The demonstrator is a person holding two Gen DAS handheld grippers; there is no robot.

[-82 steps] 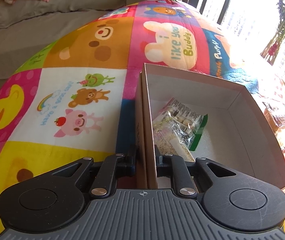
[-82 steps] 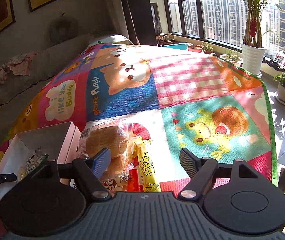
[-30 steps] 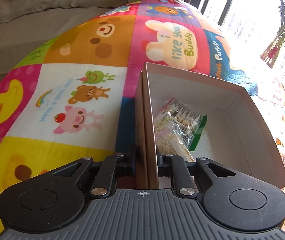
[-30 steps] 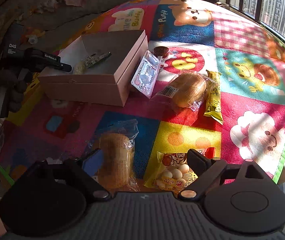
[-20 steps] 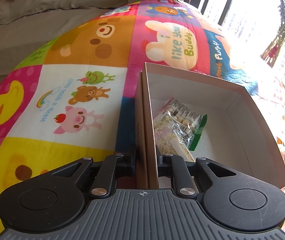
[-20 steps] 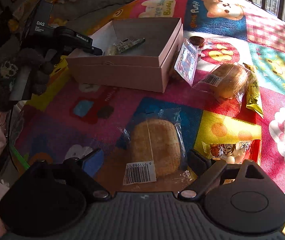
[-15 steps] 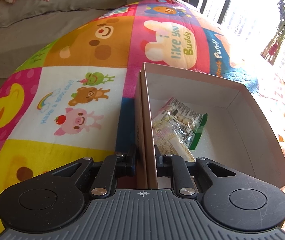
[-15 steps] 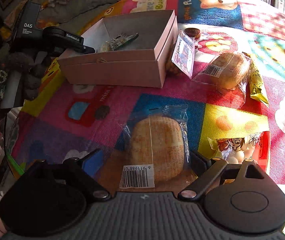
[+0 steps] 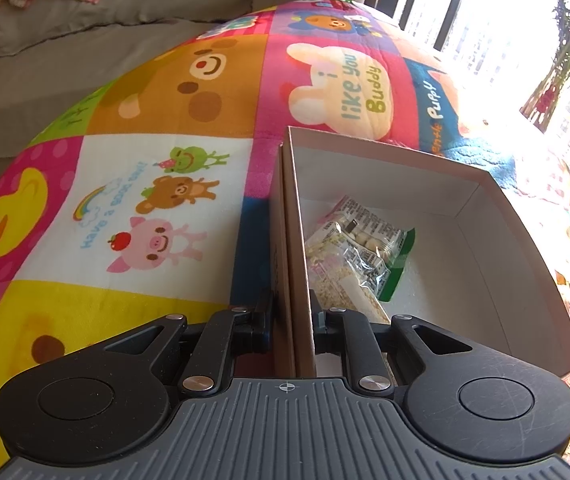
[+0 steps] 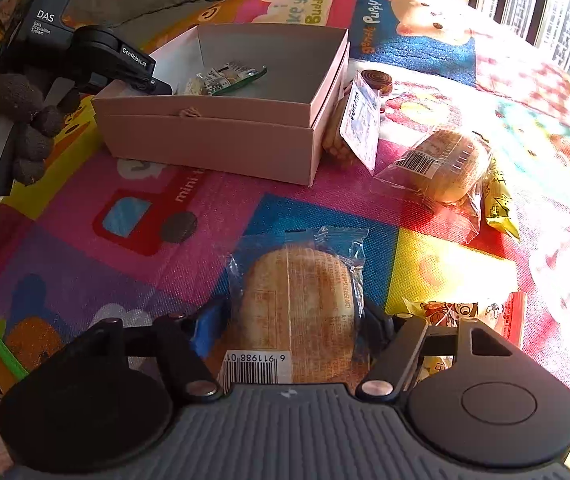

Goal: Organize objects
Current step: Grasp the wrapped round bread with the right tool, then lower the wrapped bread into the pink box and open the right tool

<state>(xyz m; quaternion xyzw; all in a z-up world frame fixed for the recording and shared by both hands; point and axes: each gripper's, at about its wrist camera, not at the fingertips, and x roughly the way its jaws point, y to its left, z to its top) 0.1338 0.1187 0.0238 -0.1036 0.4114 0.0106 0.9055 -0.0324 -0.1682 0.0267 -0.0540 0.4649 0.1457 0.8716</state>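
Observation:
A pink cardboard box stands open on the cartoon play mat, with a couple of snack packets inside. My left gripper is shut on the box's near wall, one finger inside and one outside. The right wrist view shows the same box and left gripper at the far left. A wrapped round bread lies on the mat between my right gripper's fingers. Its jaws are closing, and both pads meet the wrapper's sides.
A second wrapped bread and a yellow packet lie right of the box. A blue-white packet leans on the box's right wall. An egg-snack bag lies beside my right finger. A gloved hand holds the left gripper.
My right gripper has come down over the wrapped bread and its fingers have drawn in from wide apart to the wrapper's sides. The left gripper has kept its hold on the box wall.

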